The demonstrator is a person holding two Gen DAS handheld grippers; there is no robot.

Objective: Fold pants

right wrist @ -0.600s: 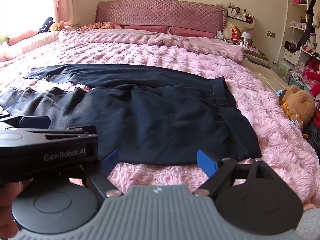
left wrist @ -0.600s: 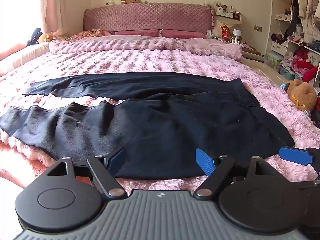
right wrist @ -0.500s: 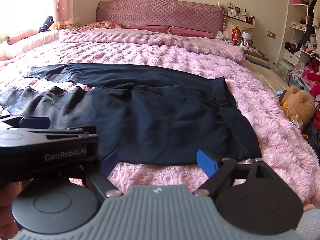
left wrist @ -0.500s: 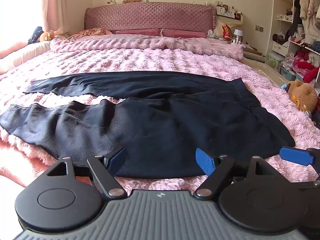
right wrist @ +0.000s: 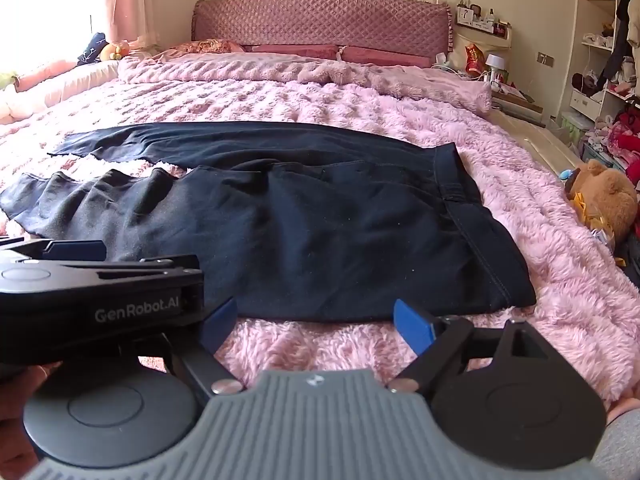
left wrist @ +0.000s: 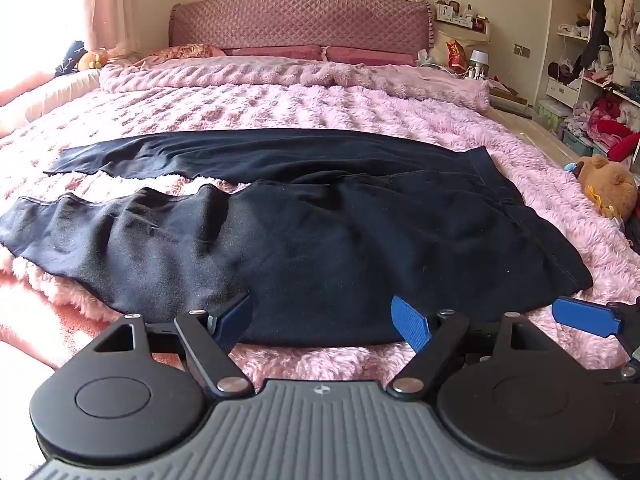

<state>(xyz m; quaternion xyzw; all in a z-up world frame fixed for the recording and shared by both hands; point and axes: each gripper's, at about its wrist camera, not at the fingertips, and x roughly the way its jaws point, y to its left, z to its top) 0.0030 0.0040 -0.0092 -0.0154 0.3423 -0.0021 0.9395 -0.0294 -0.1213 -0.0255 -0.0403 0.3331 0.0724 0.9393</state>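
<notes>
Black pants (left wrist: 320,236) lie flat on fluffy pink bedspread (left wrist: 360,112).

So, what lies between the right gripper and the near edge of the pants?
Only bare pink fluffy blanket separates the open right gripper from the pants, seen in the right wrist view.

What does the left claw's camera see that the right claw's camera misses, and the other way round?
Only the left camera: one blue finger of the right claw poking in at the right edge.

Only the right camera: the left claw's black body seen side-on with its printed logo, and a bit of the hand under it.

Both: the dark pants spread flat on the pink blanket, waistband to the right, the teddy bear at the right, and each camera's own claw, open and empty, near the pants' near edge.
</notes>
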